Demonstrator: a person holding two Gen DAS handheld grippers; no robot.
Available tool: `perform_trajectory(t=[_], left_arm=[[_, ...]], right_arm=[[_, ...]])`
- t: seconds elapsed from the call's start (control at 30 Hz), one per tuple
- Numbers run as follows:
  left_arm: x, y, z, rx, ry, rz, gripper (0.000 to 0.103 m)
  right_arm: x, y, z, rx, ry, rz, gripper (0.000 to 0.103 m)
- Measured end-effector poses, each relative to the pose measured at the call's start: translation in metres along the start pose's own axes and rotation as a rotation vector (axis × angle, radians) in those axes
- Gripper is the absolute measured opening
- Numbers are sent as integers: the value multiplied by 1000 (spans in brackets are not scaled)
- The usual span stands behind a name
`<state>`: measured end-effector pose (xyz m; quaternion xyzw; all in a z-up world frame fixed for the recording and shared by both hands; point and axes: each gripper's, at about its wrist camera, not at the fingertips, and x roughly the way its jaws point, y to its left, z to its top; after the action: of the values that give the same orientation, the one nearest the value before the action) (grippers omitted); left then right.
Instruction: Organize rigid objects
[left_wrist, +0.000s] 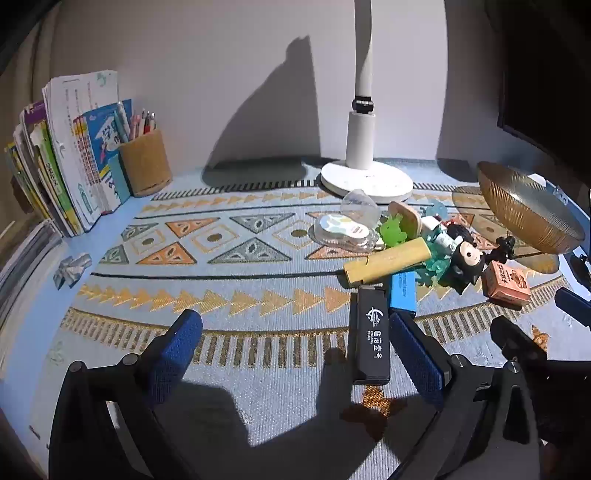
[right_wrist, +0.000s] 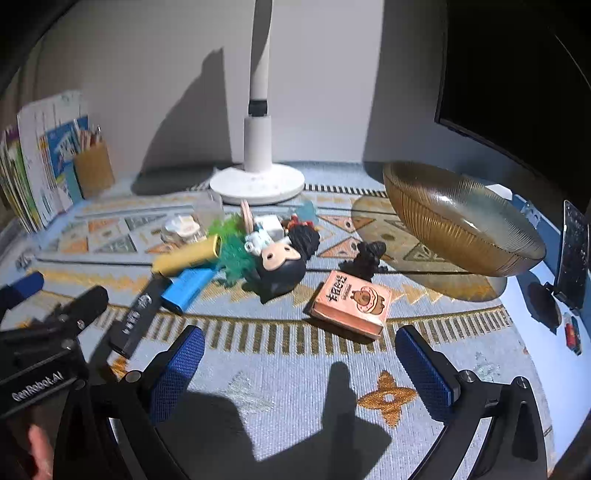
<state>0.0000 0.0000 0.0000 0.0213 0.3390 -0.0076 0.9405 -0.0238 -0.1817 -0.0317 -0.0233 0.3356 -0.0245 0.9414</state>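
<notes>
Both claws spread wide, nothing pinched. My left gripper (left_wrist: 295, 354) lines up on the black stick (left_wrist: 371, 332); my right gripper (right_wrist: 301, 363) faces the pink box (right_wrist: 349, 302), bowl (right_wrist: 465, 221) waiting beyond.

Plain pale wall (left_wrist: 221, 55) behind, hard light throwing sharp shadows; a patterned blue-and-orange woven cloth (left_wrist: 240, 295) covers the worktop, white desk lamp (left_wrist: 364, 147) standing at the back.

Bare patterned cloth (left_wrist: 221, 295) leaves open passage across the left and lower frame, while the toy pile (left_wrist: 424, 251), lamp base (left_wrist: 365, 181) and amber glass bowl (right_wrist: 461, 229) crowd the right.
</notes>
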Motion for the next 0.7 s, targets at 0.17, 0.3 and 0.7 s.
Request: perform_trajectory(t=[0.17,0.3,0.7], left_arm=[[0,-7,-3,23,-9,34,101],[-2,-8,-4,33,-14,43,101],[2,-5,-2,17,11,30,101]], right_arm=[[3,0,-2,-3,19,23,103],[3,-6,-2,25,25,49,103],[6,1,-3,12,44,42,103]])
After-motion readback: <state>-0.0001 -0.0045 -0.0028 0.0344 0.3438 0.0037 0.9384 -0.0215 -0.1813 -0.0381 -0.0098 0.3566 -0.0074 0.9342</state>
